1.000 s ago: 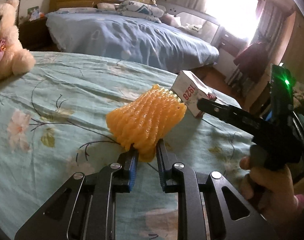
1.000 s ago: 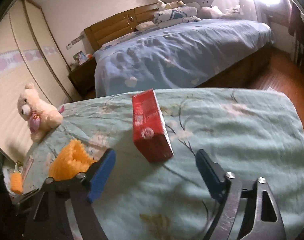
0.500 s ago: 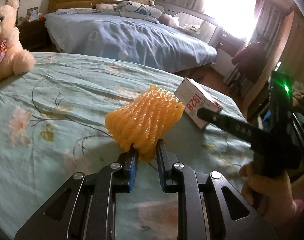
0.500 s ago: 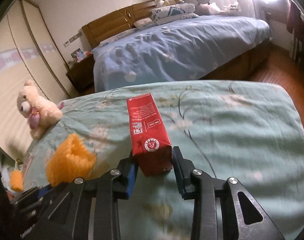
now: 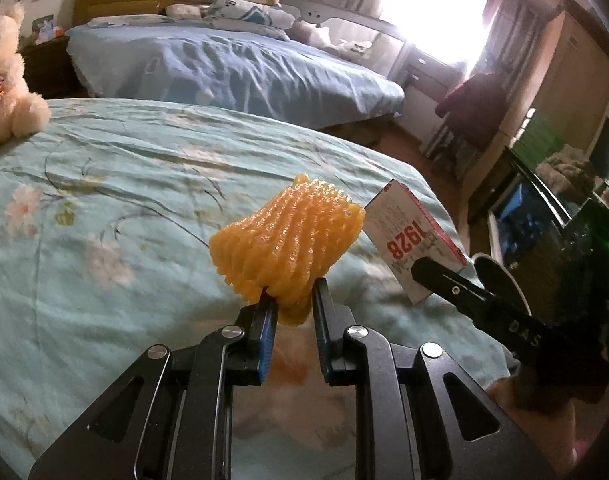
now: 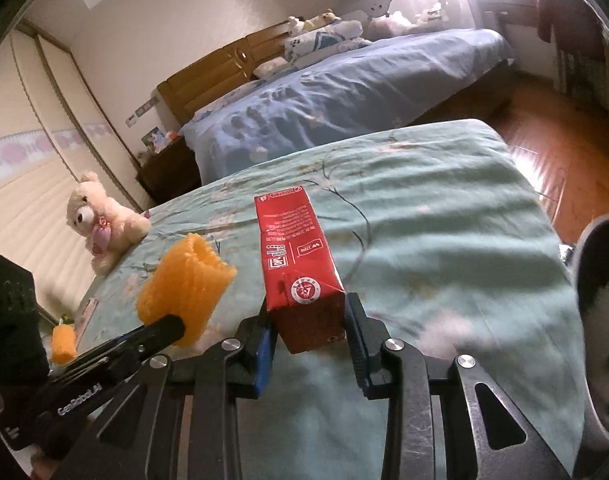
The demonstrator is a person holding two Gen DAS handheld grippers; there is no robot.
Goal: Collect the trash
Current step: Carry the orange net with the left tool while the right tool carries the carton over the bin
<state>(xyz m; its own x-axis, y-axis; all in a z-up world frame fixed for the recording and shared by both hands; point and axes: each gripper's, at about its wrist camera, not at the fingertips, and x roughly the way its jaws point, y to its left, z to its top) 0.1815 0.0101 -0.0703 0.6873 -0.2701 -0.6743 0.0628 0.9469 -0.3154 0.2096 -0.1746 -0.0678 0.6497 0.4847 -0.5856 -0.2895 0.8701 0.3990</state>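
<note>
Left claw (image 5: 292,304): clenched on lower end of orange foam net sleeve (image 5: 288,252), held up above teal floral bedspread (image 5: 104,184). Right claw (image 6: 308,332): clamped on base of red carton (image 6: 296,260), carton tilted, clear of bedspread, just right of sleeve. Plush bear (image 6: 100,220): seated at far left bedspread edge. Blue bed (image 5: 232,68): behind.
</note>
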